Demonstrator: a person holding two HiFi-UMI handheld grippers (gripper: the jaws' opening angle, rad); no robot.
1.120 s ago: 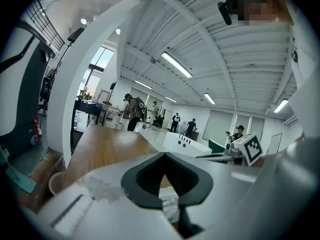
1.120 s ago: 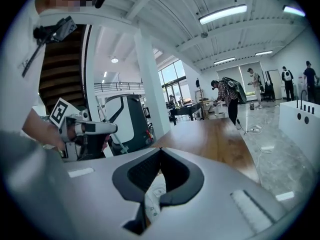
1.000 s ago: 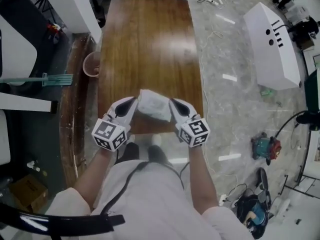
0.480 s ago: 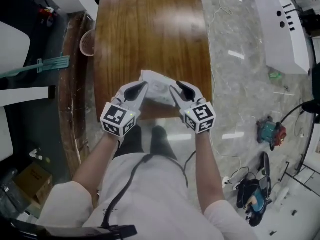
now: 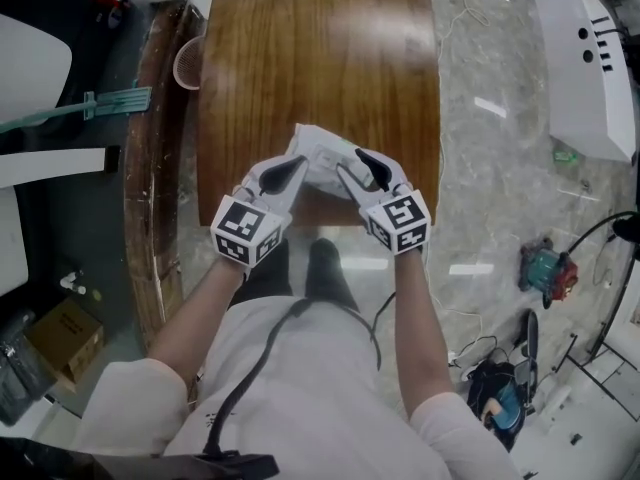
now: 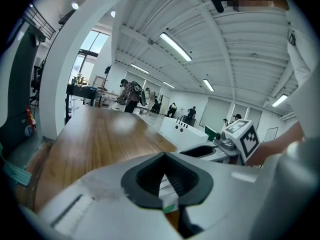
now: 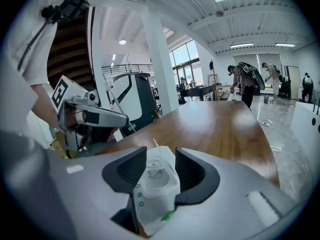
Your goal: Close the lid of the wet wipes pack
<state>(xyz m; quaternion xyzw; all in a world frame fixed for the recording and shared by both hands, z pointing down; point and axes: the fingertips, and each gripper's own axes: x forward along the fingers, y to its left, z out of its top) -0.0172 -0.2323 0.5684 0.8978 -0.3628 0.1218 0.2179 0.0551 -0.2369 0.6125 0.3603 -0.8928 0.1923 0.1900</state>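
**Wet wipes pack, lid up, steadied at the table's near end**

Head view: soft white wet wipes pack [image 5: 318, 156] at the near end of the long brown wooden table [image 5: 310, 58]. The left gripper [image 5: 288, 170] and right gripper [image 5: 362, 164] flank it over that end, probably one to anchor it and one to work the lid.

Left gripper view: jaws closed, pinching the pack's edge. Lid not shown.

Right gripper view: jaws opening, the pack between them unpressed. The white flip lid [image 7: 152, 146] stands raised with the round opening exposed, a detail seen only here.

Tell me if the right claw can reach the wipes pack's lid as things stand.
Probably yes. The wet wipes pack sits between the opening jaws of the right claw, its lid seemingly raised just ahead, nothing in between. The left claw grips the pack's other end.
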